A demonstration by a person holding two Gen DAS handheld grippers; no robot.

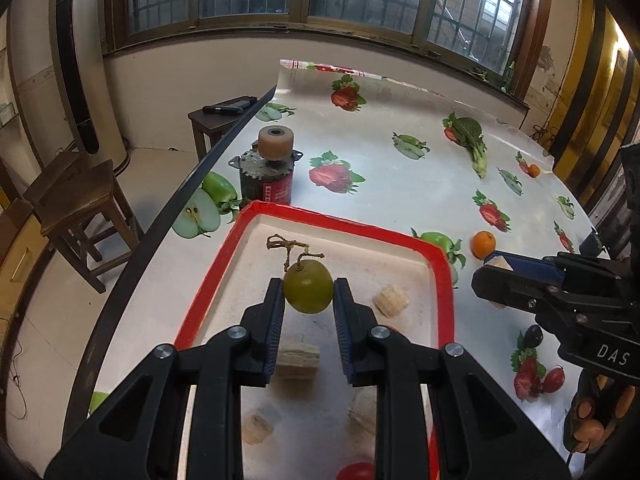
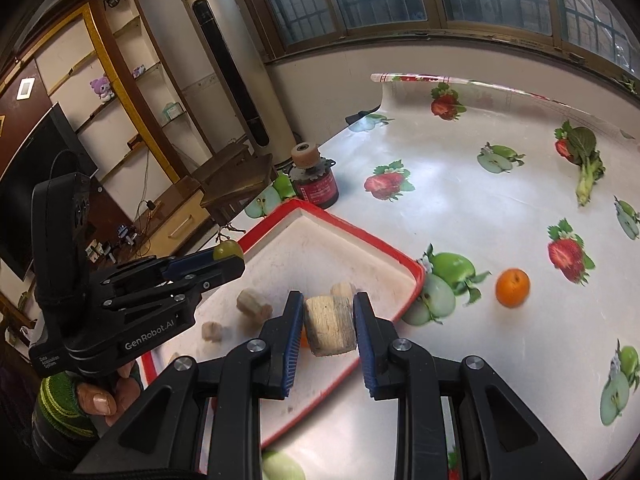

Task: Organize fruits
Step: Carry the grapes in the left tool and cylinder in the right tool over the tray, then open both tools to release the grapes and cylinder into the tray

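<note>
My left gripper is shut on a green grape with a dry stem and holds it above the red-rimmed white tray. My right gripper is shut on a pale banana slice above the tray's right part. Several banana slices lie in the tray. A small orange sits on the table to the right of the tray; it also shows in the left wrist view. The right gripper shows in the left wrist view, the left one in the right wrist view.
A dark can with a beige roller on top stands just behind the tray. A dark grape and a red fruit lie right of the tray. A red fruit lies at the tray's near edge. The table edge runs along the left.
</note>
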